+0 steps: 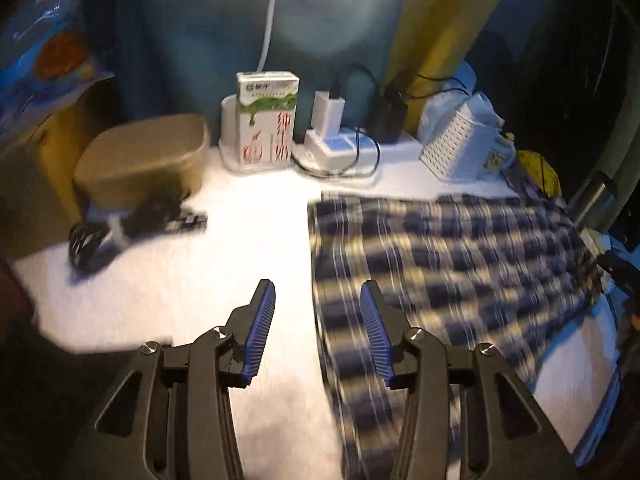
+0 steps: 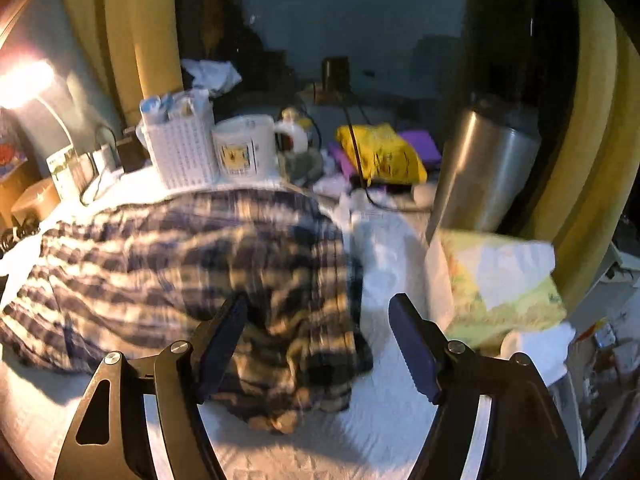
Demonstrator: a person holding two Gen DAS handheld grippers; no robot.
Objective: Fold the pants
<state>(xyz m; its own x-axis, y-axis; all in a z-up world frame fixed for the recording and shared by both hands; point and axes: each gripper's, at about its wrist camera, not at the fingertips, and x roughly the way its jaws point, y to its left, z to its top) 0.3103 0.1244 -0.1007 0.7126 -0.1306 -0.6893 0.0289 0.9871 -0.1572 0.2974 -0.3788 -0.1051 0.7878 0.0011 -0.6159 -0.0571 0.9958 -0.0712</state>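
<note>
The blue and cream plaid pants (image 1: 448, 264) lie spread on the white table (image 1: 248, 240). My left gripper (image 1: 318, 294) is open and empty, just above the pants' left edge, its right finger over the cloth. In the right wrist view the pants (image 2: 192, 264) lie in a rumpled heap with a bunched end near the front. My right gripper (image 2: 318, 308) is open and empty, hovering over that bunched right end.
A tan box (image 1: 144, 156), milk carton (image 1: 266, 116), power strip with chargers (image 1: 336, 140) and white basket (image 1: 460, 144) line the back. A mug (image 2: 240, 148), steel flask (image 2: 480, 168), yellow bag (image 2: 380, 152) and tissue pack (image 2: 500, 280) crowd the right side.
</note>
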